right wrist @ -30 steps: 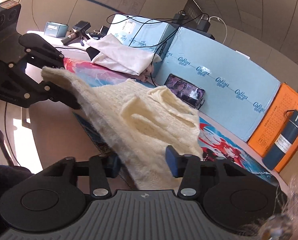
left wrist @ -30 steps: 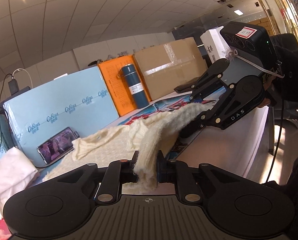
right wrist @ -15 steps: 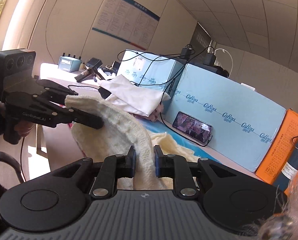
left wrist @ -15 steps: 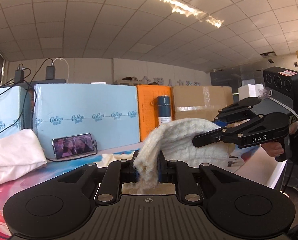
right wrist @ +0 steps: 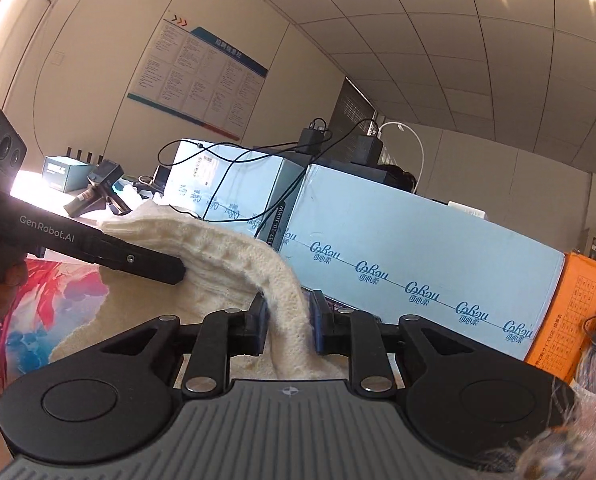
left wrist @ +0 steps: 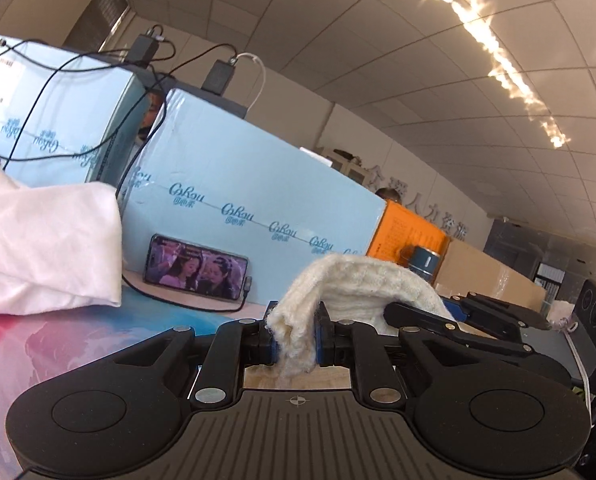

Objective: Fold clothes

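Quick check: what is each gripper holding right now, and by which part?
Both hold the cream knit sweater. The left gripper and the right gripper each pinch a bunched edge of it; which part of the garment cannot be told.

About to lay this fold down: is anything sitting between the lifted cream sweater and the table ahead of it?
Nothing visible blocks it. Both grippers, left and right, clamp the cream sweater. The phone and white cloth lie farther back beside the blue boxes.

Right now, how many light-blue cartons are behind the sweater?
2. The near light-blue carton stands behind the propped phone; the far light-blue carton sits to its left, behind the white cloth. The cream sweater may hide more.
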The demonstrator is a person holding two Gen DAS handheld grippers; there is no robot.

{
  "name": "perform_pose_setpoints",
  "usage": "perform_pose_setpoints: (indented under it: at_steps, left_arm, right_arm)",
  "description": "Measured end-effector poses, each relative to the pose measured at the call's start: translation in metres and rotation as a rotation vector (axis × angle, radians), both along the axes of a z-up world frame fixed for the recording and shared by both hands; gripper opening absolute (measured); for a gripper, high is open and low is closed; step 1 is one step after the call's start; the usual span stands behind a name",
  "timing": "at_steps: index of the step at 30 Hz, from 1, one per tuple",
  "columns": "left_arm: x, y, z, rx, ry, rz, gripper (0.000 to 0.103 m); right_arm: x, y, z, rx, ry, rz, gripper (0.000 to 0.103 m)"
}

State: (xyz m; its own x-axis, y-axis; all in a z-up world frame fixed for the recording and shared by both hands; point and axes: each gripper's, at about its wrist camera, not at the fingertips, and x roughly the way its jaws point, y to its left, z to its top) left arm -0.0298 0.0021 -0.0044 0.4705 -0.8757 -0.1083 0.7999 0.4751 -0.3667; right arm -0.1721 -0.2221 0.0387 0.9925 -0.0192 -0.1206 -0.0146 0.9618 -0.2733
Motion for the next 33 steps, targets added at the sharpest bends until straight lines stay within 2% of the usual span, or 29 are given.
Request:
perform_pose_setpoints:
  at_steps: [4,5,6,9,12,16,18,20,23,30,33]
  left_arm:
    - [0.023,-0.010,-0.013,0.047,0.098,0.026,0.015]
    - [0.029,-0.013,-0.016,0.059,0.123,0.032,0.015]
    - [0.035,-0.015,-0.020,0.071,0.147,0.038,0.015]
    - [0.053,-0.023,-0.030,0.106,0.221,0.058,0.015]
    - [0.070,-0.030,-0.039,0.141,0.292,0.077,0.015]
    - [0.074,-0.027,-0.039,0.142,0.299,0.121,0.017]
    - [0.076,-0.025,-0.039,0.138,0.304,0.136,0.018]
    - [0.076,-0.024,-0.038,0.141,0.299,0.141,0.018]
    - [0.073,-0.022,-0.036,0.128,0.276,0.136,0.017]
    - [0.060,-0.018,-0.029,0.084,0.195,0.107,0.016]
    - [0.054,-0.016,-0.026,0.065,0.160,0.094,0.019]
  right_arm:
    - [0.026,-0.023,-0.011,0.125,0.025,-0.077,0.058]
    - [0.028,-0.030,-0.015,0.167,0.030,-0.102,0.070]
    - [0.028,-0.037,-0.018,0.206,0.029,-0.125,0.075]
    - [0.022,-0.061,-0.023,0.356,0.025,-0.169,0.076]
    - [0.011,-0.072,-0.021,0.475,-0.001,-0.140,0.076]
    - [0.000,-0.077,-0.021,0.654,-0.028,0.071,0.081]
    - [-0.001,-0.075,-0.019,0.731,-0.014,0.164,0.081]
    - [0.000,-0.074,-0.020,0.767,0.019,0.209,0.081]
    - [0.006,-0.075,-0.023,0.820,0.082,0.209,0.081]
    - [0.025,-0.087,-0.052,0.957,0.226,0.075,0.080]
    - [0.029,-0.085,-0.059,0.949,0.264,0.034,0.080]
